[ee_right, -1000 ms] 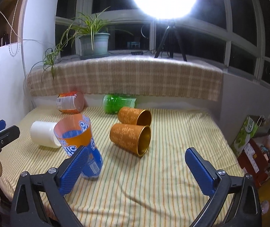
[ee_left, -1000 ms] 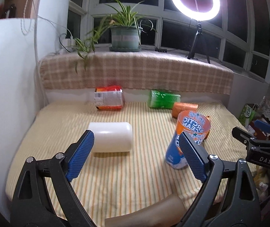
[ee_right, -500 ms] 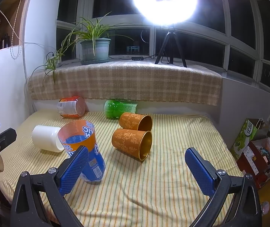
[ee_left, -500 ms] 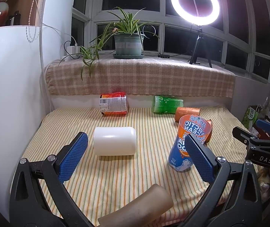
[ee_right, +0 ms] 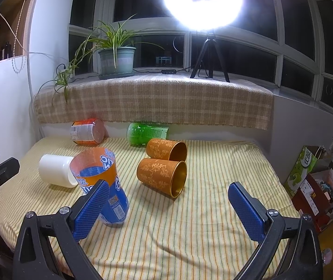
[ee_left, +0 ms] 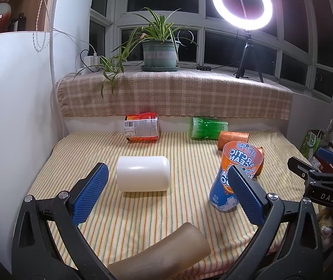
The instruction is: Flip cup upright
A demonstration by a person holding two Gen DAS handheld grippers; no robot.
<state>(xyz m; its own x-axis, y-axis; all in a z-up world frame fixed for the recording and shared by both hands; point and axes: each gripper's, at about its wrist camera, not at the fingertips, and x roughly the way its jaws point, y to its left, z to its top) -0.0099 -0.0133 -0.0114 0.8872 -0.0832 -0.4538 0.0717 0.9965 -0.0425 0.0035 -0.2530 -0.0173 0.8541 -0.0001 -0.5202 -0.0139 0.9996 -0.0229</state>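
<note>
An orange and blue Arctic Ocean cup (ee_left: 234, 175) (ee_right: 101, 182) stands upright on the striped cloth (ee_left: 143, 210), leaning slightly. A white cup (ee_left: 143, 173) (ee_right: 55, 170) lies on its side to its left. Two gold-patterned cups (ee_right: 162, 176) (ee_right: 166, 149) lie on their sides to its right. A tan cup (ee_left: 161, 254) lies at the near edge. My left gripper (ee_left: 166, 193) is open and empty, held back from the white cup. My right gripper (ee_right: 168, 207) is open and empty, near the front edge.
A red-orange cup (ee_left: 141, 130) and a green cup (ee_left: 207, 128) lie on their sides at the back by the plaid-covered ledge (ee_left: 173, 95). A white wall (ee_left: 14, 116) is on the left. Boxes (ee_right: 315, 182) stand beyond the right edge.
Both grippers have drawn back and up from the table, still open. The orange and blue cup stays upright where it was.
</note>
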